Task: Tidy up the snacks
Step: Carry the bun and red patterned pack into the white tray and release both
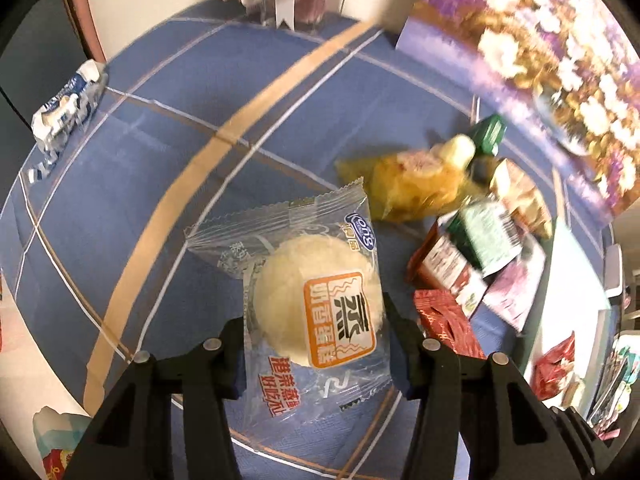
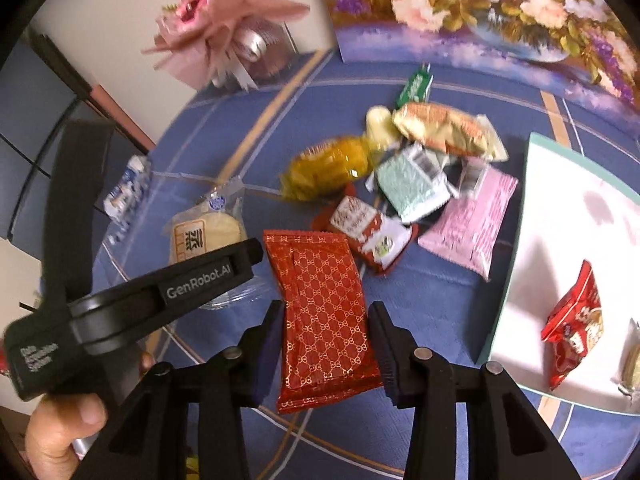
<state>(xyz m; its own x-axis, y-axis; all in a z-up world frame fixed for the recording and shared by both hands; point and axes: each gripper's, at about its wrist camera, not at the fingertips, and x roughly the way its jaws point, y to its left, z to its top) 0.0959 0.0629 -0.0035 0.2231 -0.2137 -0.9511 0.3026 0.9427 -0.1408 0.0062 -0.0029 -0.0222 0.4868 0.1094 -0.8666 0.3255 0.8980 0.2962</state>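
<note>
My left gripper (image 1: pixel 314 344) is shut on a clear-wrapped round pale cake (image 1: pixel 320 296) with an orange label, held above the blue tablecloth (image 1: pixel 160 152). In the right wrist view the same cake (image 2: pixel 208 232) shows behind one finger (image 2: pixel 240 260) of that left gripper. My right gripper (image 2: pixel 326 332) is shut on a red packet with a gold pattern (image 2: pixel 324 312), its pads pressing both long sides. A pile of loose snacks lies beyond: a yellow pack (image 2: pixel 332 168), a green-white pack (image 2: pixel 408 188), a pink pack (image 2: pixel 472 220) and a red-white pack (image 2: pixel 368 236).
A white tray with a teal rim (image 2: pixel 560 240) at the right holds a red snack bag (image 2: pixel 576 328). A blue-white packet (image 2: pixel 128 188) lies near the table's left edge. A pink bouquet (image 2: pixel 216 28) and a flower painting (image 2: pixel 480 12) stand at the back. A hand (image 2: pixel 64 428) grips the left tool.
</note>
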